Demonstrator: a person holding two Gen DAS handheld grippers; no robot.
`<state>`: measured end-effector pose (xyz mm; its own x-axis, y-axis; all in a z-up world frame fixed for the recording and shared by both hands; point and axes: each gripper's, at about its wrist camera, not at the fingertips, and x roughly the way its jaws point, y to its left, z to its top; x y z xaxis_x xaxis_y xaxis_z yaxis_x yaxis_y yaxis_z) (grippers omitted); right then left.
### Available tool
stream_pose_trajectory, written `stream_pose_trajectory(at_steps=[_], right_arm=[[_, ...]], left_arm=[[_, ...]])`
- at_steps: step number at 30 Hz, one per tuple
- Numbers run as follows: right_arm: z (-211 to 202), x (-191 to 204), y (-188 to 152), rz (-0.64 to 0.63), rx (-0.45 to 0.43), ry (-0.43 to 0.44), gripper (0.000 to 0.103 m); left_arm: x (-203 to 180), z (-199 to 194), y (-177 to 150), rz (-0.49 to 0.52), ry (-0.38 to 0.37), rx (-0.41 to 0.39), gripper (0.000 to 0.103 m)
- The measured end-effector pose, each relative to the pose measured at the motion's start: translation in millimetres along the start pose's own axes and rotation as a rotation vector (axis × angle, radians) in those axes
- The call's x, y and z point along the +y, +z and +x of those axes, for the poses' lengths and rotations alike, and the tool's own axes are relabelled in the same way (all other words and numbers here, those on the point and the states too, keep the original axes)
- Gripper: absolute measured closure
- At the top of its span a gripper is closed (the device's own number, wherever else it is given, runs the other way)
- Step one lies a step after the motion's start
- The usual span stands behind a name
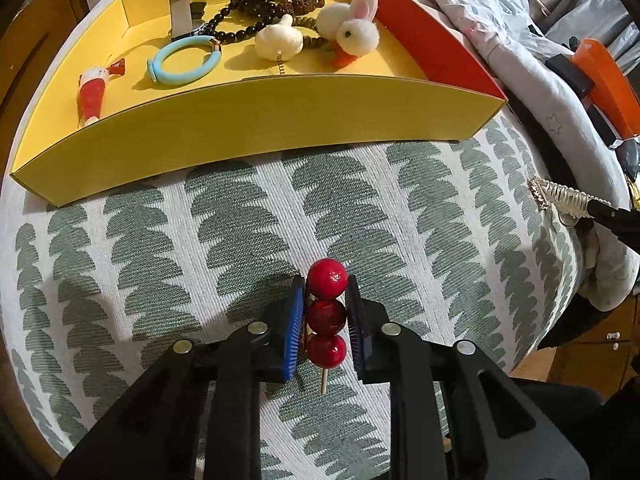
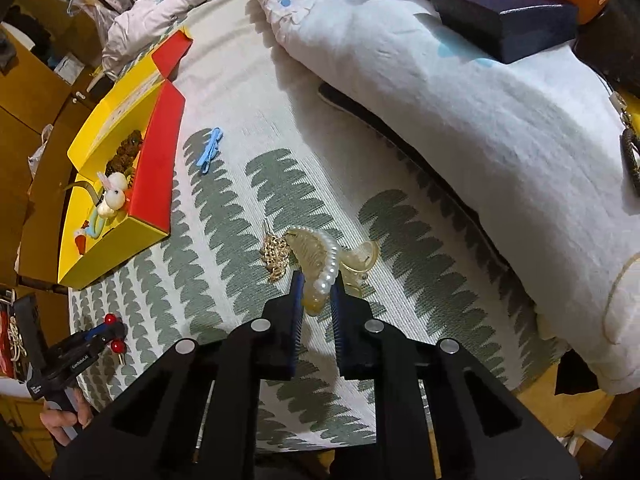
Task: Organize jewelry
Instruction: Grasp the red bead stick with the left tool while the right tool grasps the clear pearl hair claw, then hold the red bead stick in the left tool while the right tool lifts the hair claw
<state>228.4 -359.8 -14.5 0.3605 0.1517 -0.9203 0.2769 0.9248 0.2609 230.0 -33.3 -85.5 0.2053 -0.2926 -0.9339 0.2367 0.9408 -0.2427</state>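
Red lacquered beads, three on a thin wooden skewer [image 1: 326, 318], sit low in the middle of the left wrist view, pinched between the blue ribbed pads of the left tongs [image 1: 325, 320], which are drawn narrow against the middle bead. Open leaf-patterned green-and-white bedspread [image 1: 248, 208] stretches from the tongs up to the near wall of the yellow cardboard box with one red side [image 1: 256, 120], with nothing lying in between. In the box lie a light blue ring-shaped hair tie [image 1: 184, 60], a white pompom rabbit [image 1: 354, 28], strings of black and brown beads [image 1: 260, 4] and a red-and-white fish charm [image 1: 94, 94].

In the right wrist view the right tongs [image 2: 318, 292] are closed narrow on a translucent yellow hair claw edged with white pearls [image 2: 320, 268], low centre of the frame. A gold chain [image 2: 275, 258] lies touching the claw's left side. Farther up, a blue hair clip [image 2: 209, 151] rests alone on the bedspread, well apart from the box at the left edge. A rumpled white quilt [image 2: 460, 100] bounds the free cloth on the right, carrying a dark navy box [image 2: 504, 16] in the upper right.
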Motion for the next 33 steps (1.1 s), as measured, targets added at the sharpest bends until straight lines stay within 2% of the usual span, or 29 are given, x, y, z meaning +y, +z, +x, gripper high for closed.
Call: stream_pose_trajectory(at_steps=[12, 17, 23, 25, 27, 29, 33], right_arm=[[-6.9, 1.3, 2.6, 0.001, -0.026, 0.01, 0.091], [-17.5, -1.2, 2.7, 0.011, -0.064, 0.015, 0.093], [-8.6, -4.9, 3.4, 0.012, -0.033, 0.003, 0.094], [-7.3, -7.7, 4.1, 0.014, -0.031, -0.018, 0.092], [-5.1, -11.7, 4.5, 0.024, -0.026, -0.022, 0.086], [-0.1, -15.9, 5.2, 0.035, -0.014, -0.047, 0.085], [0.9, -21.0, 8.2, 0.055, -0.024, -0.036, 0.084]], left_arm=[[0.2, -7.5, -1.0, 0.003, -0.009, -0.02, 0.082], [0.7, -7.7, -0.5, -0.001, -0.011, -0.021, 0.082], [0.0, -7.0, -0.9, 0.003, -0.012, -0.019, 0.082], [-0.4, -5.6, -0.7, 0.003, -0.012, -0.015, 0.082], [-0.5, -4.3, -0.7, 0.002, -0.011, -0.012, 0.082], [-1.5, -3.2, -0.2, 0.003, -0.011, -0.01, 0.082], [-2.0, -2.7, 0.3, 0.007, -0.01, -0.007, 0.082]])
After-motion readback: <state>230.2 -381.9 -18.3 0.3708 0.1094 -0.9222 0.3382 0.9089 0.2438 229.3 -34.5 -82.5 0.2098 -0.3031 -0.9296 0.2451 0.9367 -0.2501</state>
